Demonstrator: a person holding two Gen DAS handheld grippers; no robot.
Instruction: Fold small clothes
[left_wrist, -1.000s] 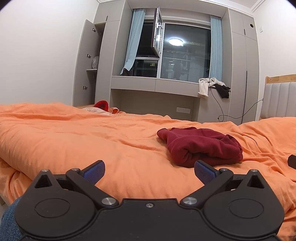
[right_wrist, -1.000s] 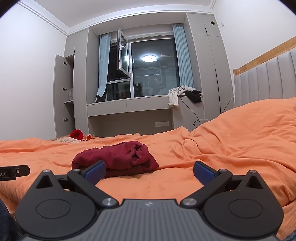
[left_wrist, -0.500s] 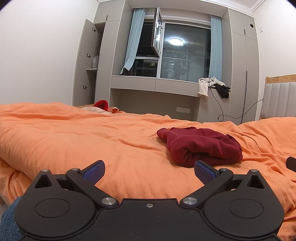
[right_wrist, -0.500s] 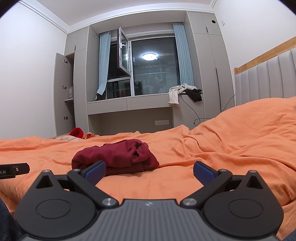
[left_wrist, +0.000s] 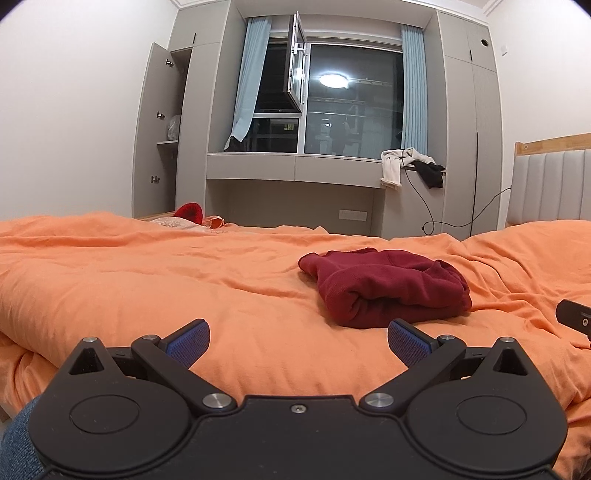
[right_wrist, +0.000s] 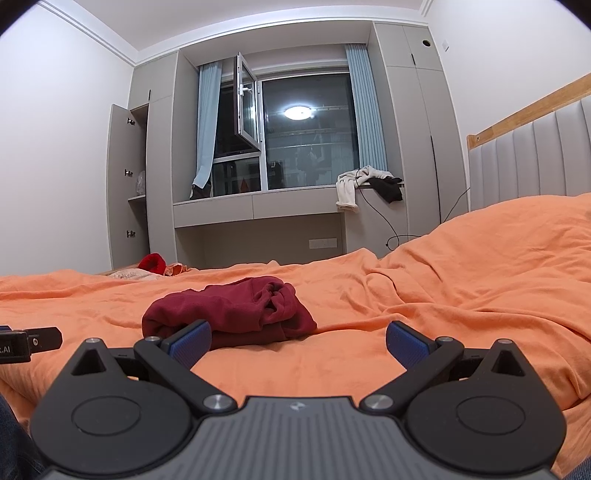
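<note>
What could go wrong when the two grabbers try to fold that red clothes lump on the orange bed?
The dark red garment lies bunched in a lump, so the open left gripper or right gripper might pinch several layers at once and fold it crooked. The orange duvet underneath is soft and wrinkled, so a finger could also catch the bedding. Both grippers point at the same lump and might bump together.

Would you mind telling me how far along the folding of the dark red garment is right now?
Done: nothing visible; the dark red garment lies bunched on the orange duvet. In hand: nothing; the left hand-held gripper and right hand-held gripper are both open, short of it. Left: spreading it flat and folding it.
</note>
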